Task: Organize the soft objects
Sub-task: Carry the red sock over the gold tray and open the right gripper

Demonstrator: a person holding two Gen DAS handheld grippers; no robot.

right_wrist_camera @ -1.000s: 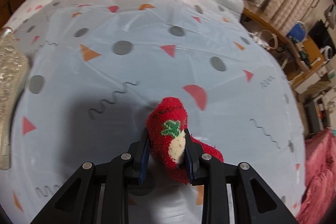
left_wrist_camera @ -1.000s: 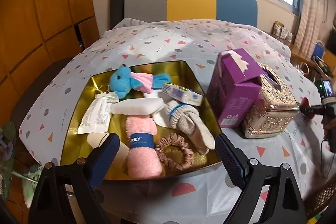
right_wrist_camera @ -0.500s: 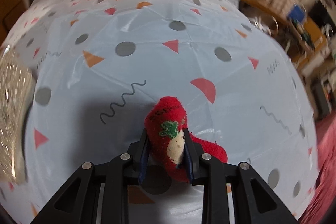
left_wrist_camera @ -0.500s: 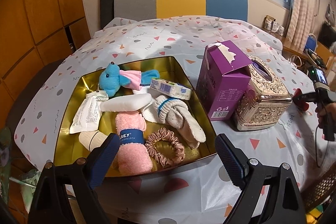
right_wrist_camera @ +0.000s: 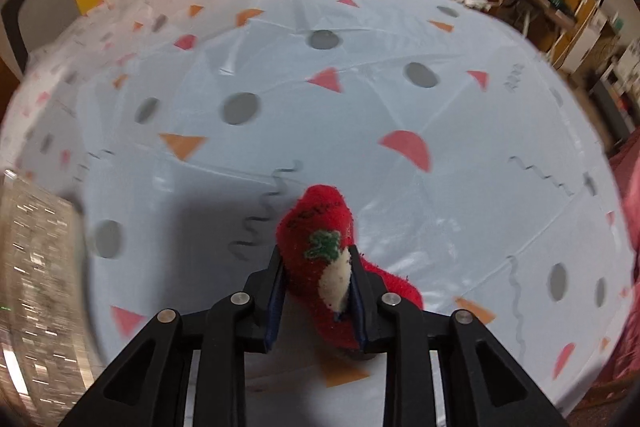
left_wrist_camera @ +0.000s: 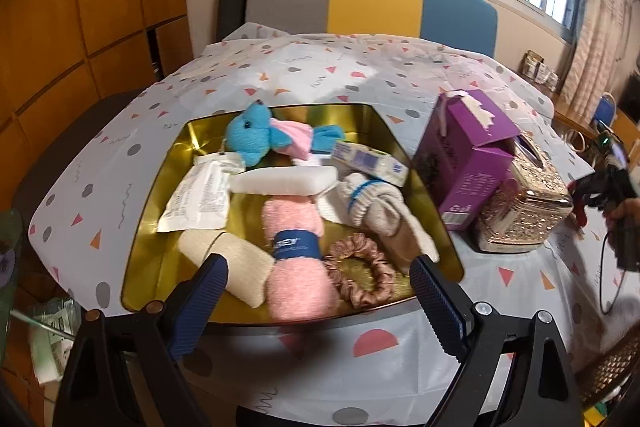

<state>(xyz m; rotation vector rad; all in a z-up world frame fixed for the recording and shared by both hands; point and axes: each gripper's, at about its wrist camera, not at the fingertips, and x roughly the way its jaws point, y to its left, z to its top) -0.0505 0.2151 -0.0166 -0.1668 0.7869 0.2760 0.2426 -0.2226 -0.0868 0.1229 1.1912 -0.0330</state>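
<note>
My right gripper (right_wrist_camera: 316,279) is shut on a red fuzzy sock (right_wrist_camera: 320,247) with a green and cream patch, held just above the tablecloth. It also shows at the far right of the left wrist view (left_wrist_camera: 588,193). My left gripper (left_wrist_camera: 318,291) is open and empty at the near edge of a gold tray (left_wrist_camera: 160,187). The tray holds a blue plush toy (left_wrist_camera: 252,139), a pink rolled towel (left_wrist_camera: 296,247), a beige sock (left_wrist_camera: 376,211), a pink scrunchie (left_wrist_camera: 360,275), a white sponge (left_wrist_camera: 280,181) and packets.
A purple carton (left_wrist_camera: 468,163) and a gold ornate tissue box (left_wrist_camera: 524,207) stand right of the tray; the tissue box also shows at the left edge of the right wrist view (right_wrist_camera: 36,267). Patterned tablecloth (right_wrist_camera: 320,87) covers the table. Chairs stand behind it.
My right gripper has lifted and swung left with the red sock, the view blurring. My left gripper has pulled back slightly and stays open.
</note>
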